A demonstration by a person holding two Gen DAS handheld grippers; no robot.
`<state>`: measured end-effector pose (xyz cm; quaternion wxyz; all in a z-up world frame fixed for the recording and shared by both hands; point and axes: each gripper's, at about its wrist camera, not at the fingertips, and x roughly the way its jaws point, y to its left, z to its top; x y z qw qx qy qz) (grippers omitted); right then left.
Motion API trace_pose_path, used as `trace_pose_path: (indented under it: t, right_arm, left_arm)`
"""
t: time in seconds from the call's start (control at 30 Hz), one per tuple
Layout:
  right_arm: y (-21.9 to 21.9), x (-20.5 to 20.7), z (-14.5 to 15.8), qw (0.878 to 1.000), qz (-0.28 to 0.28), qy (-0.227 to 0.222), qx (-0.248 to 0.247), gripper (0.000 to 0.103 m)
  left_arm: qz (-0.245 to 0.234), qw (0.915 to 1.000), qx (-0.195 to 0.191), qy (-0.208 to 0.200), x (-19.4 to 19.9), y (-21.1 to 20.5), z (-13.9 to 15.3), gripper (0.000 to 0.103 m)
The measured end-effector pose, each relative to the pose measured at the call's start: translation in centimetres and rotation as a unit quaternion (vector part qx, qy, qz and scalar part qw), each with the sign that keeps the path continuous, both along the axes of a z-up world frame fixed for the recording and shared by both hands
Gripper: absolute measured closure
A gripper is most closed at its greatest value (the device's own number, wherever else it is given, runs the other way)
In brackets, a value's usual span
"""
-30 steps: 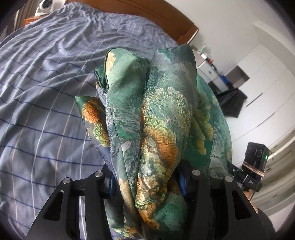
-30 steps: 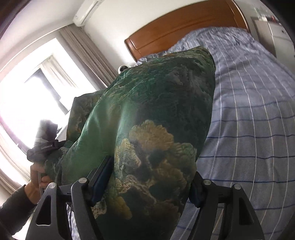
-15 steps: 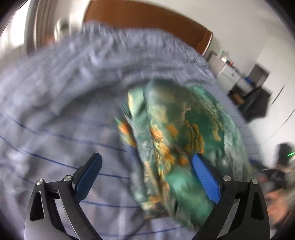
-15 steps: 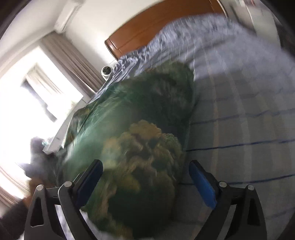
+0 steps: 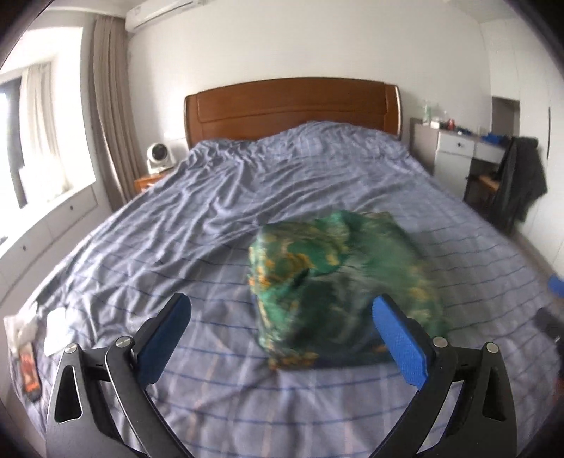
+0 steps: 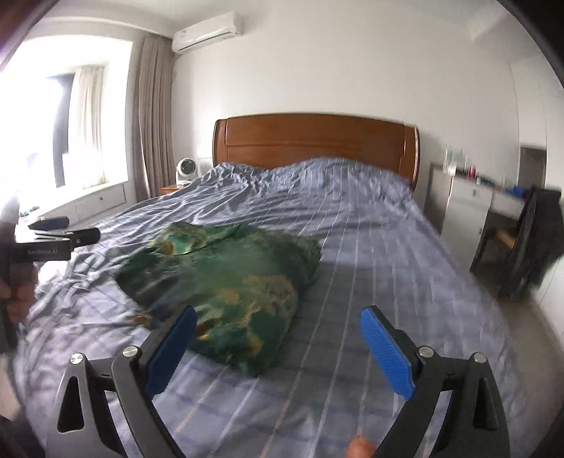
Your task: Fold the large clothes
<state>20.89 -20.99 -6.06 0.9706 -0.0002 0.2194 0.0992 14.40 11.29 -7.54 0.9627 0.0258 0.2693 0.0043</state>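
I had both tools spread wide and holding nothing. From the left tool (image 5: 282,329), the bundled green satin garment with orange and gold printed patches (image 5: 338,282) lay just ahead of the fingertips and a little toward the right-hand blue pad (image 5: 398,341), part of its near edge hidden behind that pad; the cloth was blurred, so I could not read its folds. It rested on the bed covered in a wrinkled blue-grey sheet with thin stripes (image 5: 211,229). Far ahead of this tool stood the brown wooden headboard (image 5: 292,105), with a small white round fan (image 5: 160,156) off to its left. Low on the left, near the bed's edge, lay some white items and a dark phone-like object (image 5: 30,373), too small to identify.

From the right tool (image 6: 278,343), the same garment (image 6: 229,282) sat ahead and to the left, its near corner just beyond the left blue pad (image 6: 172,348), well apart from the right pad (image 6: 387,356). Further left I saw the left tool's black body (image 6: 53,243) above the bed edge. Off to the right stood a white cabinet (image 6: 465,211) and a chair draped in dark clothing (image 6: 532,239); a white air conditioner (image 6: 208,31) hung high ahead.
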Motion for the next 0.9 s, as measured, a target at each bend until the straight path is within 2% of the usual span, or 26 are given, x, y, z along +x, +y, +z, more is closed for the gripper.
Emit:
trace_pose_path:
  t: [0.1, 0.23, 0.57, 0.9]
  right_arm:
    - [-0.1, -1.6, 0.2, 0.999, -0.018, 0.015, 0.021, 0.007]
    - [0.7, -2.8, 0.1, 0.998, -0.053, 0.019, -0.011, 0.007]
    - [2.4, -4.8, 0.7, 0.995, -0.068, 0.048, -0.048, 0.007]
    - [3.4, -6.1, 0.9, 0.995, -0.066, 0.059, -0.038, 0.007]
  left_arm:
    - [0.022, 0.9995, 0.021, -0.006, -1.1, -1.5, 0.4, 0.0]
    - [0.036, 0.9981, 0.048, -0.011, -2.4, -2.8, 0.4, 0.0]
    - [0.026, 0.9984, 0.05, -0.005, -4.8, -4.2, 0.6, 0.0]
    - [0.024, 0.9985, 0.045, 0.019, -6.2, -4.7, 0.5, 0.0]
